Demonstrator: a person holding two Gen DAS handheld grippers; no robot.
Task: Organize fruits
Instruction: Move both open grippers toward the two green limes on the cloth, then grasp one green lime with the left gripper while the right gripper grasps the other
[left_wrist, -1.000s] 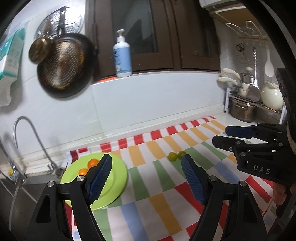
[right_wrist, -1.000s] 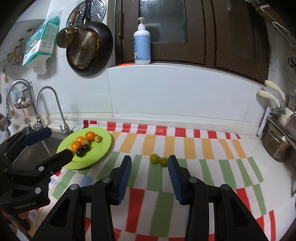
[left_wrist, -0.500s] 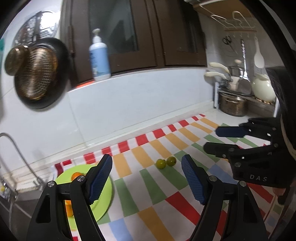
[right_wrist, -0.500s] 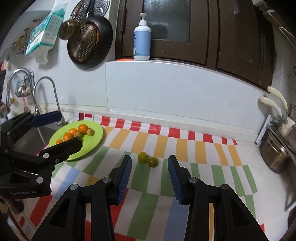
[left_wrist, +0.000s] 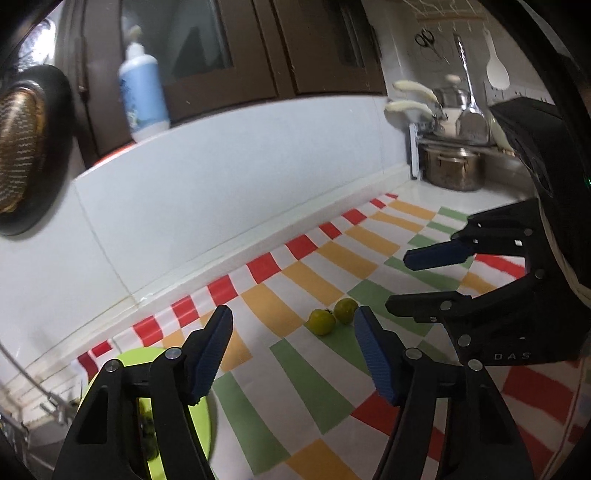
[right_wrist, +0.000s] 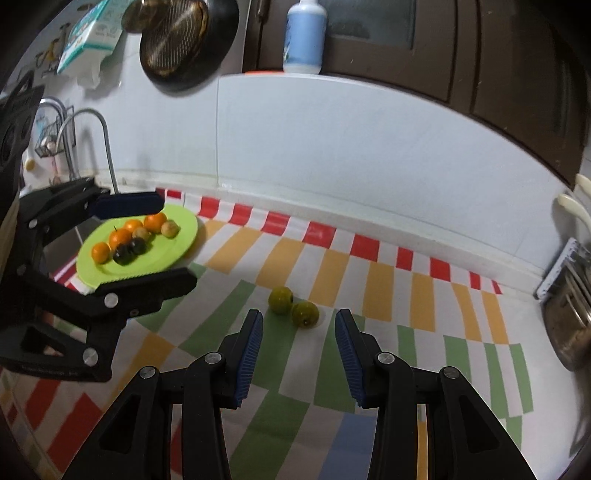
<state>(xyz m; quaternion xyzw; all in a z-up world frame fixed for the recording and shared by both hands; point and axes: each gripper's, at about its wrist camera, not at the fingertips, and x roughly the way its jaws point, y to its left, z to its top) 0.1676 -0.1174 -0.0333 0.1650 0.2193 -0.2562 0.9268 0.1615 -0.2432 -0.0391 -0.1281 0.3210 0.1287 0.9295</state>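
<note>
Two green fruits (right_wrist: 280, 300) (right_wrist: 305, 313) lie touching on the striped cloth, just ahead of my right gripper (right_wrist: 298, 322), which is open and empty. In the left wrist view the same pair (left_wrist: 322, 321) (left_wrist: 346, 310) sits just beyond my left gripper (left_wrist: 291, 314); its jaws are closing with nothing between them. The right gripper (left_wrist: 397, 280) reaches in from the right there. A lime-green plate (right_wrist: 184, 221) at left carries several oranges (right_wrist: 155, 221), dark fruits (right_wrist: 129, 251) and small tan ones (right_wrist: 170, 228). The left gripper (right_wrist: 177, 242) hangs in front of this plate (left_wrist: 201, 421).
A checked cloth (right_wrist: 376, 280) covers the counter. A faucet (right_wrist: 99, 122) and sink lie left of the plate. A pan (right_wrist: 184, 37) hangs on the wall and a soap bottle (right_wrist: 304, 37) stands on the ledge. A steel pot (left_wrist: 452, 168) and utensil rack stand at the right.
Both grippers have come down and closer to the two green fruits. The left view swung right, away from the plate, and its jaws stand narrower than before.
</note>
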